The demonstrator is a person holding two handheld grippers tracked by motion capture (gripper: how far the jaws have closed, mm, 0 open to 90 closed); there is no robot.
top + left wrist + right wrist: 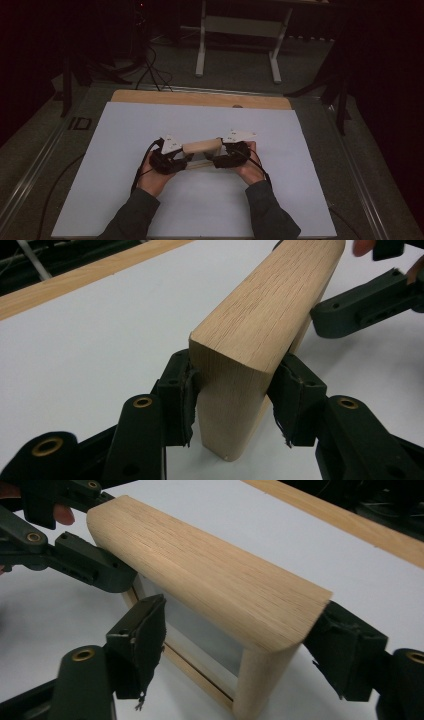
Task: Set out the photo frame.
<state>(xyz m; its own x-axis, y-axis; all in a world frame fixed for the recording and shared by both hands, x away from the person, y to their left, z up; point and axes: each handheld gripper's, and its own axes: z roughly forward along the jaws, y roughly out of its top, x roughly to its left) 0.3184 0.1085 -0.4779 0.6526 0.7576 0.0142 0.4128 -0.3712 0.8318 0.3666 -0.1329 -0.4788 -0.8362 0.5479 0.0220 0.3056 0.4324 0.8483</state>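
While upright, glass-filled wooden frame [210, 587]

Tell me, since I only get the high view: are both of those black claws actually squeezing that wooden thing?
Observer: The left gripper is. In its own view, both pads press on the end of the wooden frame.
Operator: And the other one?
Observer: The right gripper stands open. Its near pad is clear of the wood, with a gap between them.
Operator: Is it a solid block?
Observer: No. Under the rounded top rail there is a greyish pane, with a thin wooden strip along the bottom.
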